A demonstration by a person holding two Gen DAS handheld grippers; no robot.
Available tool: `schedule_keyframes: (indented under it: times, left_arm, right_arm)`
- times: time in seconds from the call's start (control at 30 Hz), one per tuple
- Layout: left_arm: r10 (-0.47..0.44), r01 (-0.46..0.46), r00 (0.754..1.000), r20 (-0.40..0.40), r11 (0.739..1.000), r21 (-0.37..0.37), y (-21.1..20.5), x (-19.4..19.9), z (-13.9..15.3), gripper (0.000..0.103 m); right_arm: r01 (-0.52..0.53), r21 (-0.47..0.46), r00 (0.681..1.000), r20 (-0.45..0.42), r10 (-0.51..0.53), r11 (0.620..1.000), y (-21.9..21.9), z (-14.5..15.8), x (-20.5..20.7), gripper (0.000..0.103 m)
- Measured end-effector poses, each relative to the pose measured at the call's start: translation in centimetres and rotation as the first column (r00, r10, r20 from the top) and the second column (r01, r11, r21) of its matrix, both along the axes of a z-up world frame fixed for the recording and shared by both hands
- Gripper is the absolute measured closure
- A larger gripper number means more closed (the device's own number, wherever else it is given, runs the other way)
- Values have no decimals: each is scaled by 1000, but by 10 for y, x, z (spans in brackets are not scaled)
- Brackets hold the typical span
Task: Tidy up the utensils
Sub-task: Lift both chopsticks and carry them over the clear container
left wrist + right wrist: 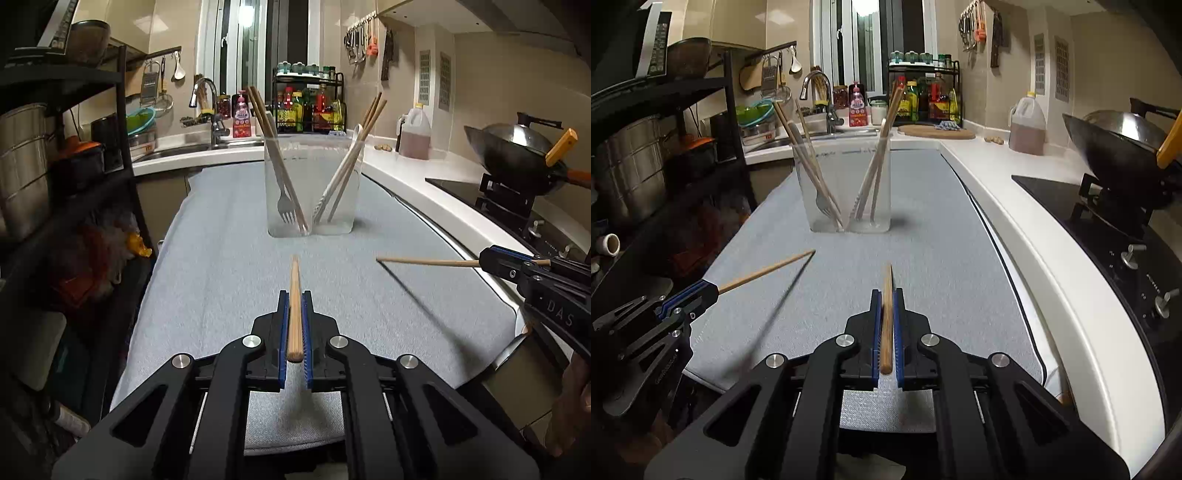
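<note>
Two chopsticks are in my grip, one per tool. My left gripper [294, 295] is clamped on a wooden chopstick [294, 314] that runs straight forward between the blue pads [283, 325], its blunt end sitting back inside the jaws and its thin end pointing toward the holder. From the right wrist view I see that same left gripper [714, 290] low on the left, with its chopstick [764, 271] sticking out above the cloth.

My right gripper [886, 295] is likewise closed on a second chopstick [886, 317], held lengthwise between its pads [897, 325]. In the left wrist view that right gripper [484, 263] comes in from the right edge, and its chopstick [424, 261] points left across the cloth, casting a long shadow. I cannot tell whether either tip touches the cloth.

Ahead of both tools stands a clear plastic utensil holder [312, 184] with two compartments, resting on a grey cloth [221, 258] that covers the counter. The left compartment holds a fork [286, 210], tines down, and chopsticks leaning left. The right compartment holds a white spoon [345, 170] and more chopsticks leaning right.

A wok [1119, 147] sits on the stove to the right, and a sink faucet [816, 83] stands behind the holder.
</note>
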State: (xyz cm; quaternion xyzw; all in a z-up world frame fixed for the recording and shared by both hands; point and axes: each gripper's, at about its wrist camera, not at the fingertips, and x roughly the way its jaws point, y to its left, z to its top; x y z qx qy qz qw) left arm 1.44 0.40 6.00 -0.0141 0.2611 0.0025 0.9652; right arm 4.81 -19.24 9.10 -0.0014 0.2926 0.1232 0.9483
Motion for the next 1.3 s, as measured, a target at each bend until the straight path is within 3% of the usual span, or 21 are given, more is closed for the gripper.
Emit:
schedule_keyframes:
  times: [0.5, 1.3]
  left_arm:
    - [-11, 12, 996, 89, 1000, -3, 13, 18, 51, 96]
    - [-58, 58, 995, 81, 998, -3, 26, 68, 132, 96]
  right_arm:
    - [-5, -13, 998, 64, 6, 1000, 6, 45, 8, 97]
    - [-29, 5, 990, 137, 28, 1000, 16, 132, 49, 97]
